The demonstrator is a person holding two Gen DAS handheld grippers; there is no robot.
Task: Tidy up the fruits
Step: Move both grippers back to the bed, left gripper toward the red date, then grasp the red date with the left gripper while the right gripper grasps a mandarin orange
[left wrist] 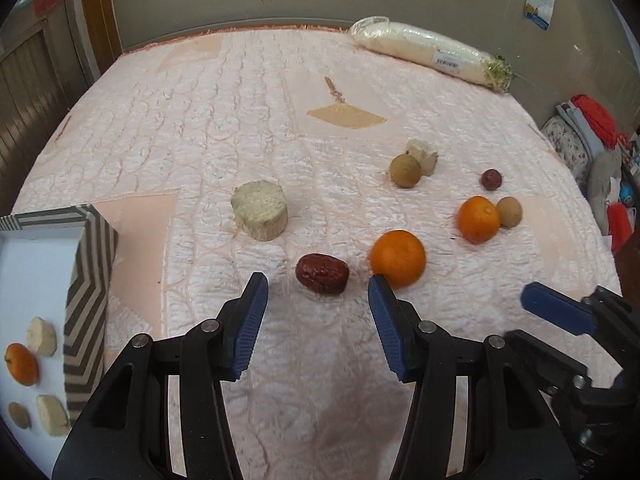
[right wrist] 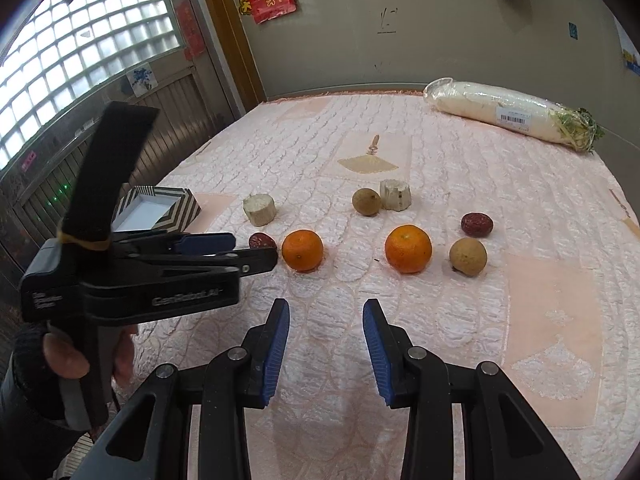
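My left gripper (left wrist: 318,300) is open and empty, just short of a red date (left wrist: 322,273) on the pink quilted cloth (left wrist: 200,128). An orange (left wrist: 397,258) lies right of the date, by the right fingertip. Farther right are a second orange (left wrist: 479,219), a brown longan (left wrist: 509,211), a second date (left wrist: 491,179), another longan (left wrist: 405,170) and a pale cut chunk (left wrist: 422,155). A larger pale chunk (left wrist: 260,216) lies ahead to the left. My right gripper (right wrist: 326,320) is open and empty, short of the two oranges (right wrist: 302,250) (right wrist: 408,249).
A striped box (left wrist: 86,280) at the left holds an orange (left wrist: 22,363), pale chunks (left wrist: 41,336) and a longan (left wrist: 19,415). A wrapped white radish (left wrist: 432,52) lies at the far right edge. The left gripper body (right wrist: 132,272) shows at left in the right wrist view.
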